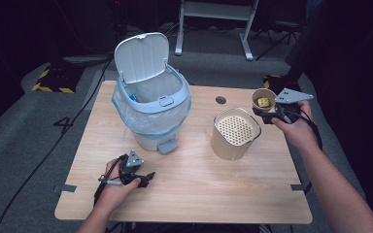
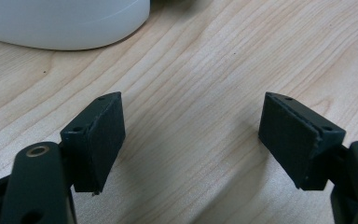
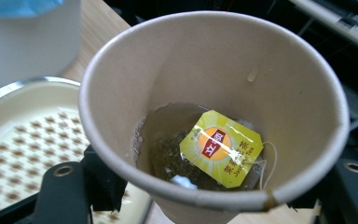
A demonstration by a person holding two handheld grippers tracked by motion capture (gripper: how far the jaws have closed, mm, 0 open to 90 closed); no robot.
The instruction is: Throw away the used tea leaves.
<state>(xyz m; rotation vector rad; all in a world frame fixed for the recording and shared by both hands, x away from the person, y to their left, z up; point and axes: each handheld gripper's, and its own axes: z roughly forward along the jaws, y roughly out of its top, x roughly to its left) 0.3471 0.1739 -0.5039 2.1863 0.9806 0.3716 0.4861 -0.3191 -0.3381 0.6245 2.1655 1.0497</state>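
Wood grain runs pale across the surface (image 1: 189, 194), a rectangular top with rounded corners and a dark round cable hole (image 1: 220, 100) near its far edge. Dim grey carpet lies around it, with a strip of yellow and black hazard tape (image 1: 48, 80) on the floor at the far left and the white legs of a frame (image 1: 213, 29) standing behind.

Your right tongs (image 1: 267, 115) are clenched on a paper cup (image 1: 263, 99) at the far right of the surface; in the right gripper view the cup (image 3: 214, 107) sits between the black jaws, tilted toward the camera. Inside it lies a wet tea bag (image 3: 177, 158) with a yellow tag (image 3: 221, 148) on a thin string. Just beside the cup stands a beige bucket (image 1: 233, 141) with a perforated strainer lid (image 1: 235, 129).

Your left tongs (image 1: 145, 178) rest released near the front left of the surface, jaws spread wide with only bare wood between them in the left gripper view (image 2: 191, 140).

Left of the middle stands a white pedal bin (image 1: 150, 116), lid (image 1: 141, 57) raised, lined with a clear bag edged in blue.
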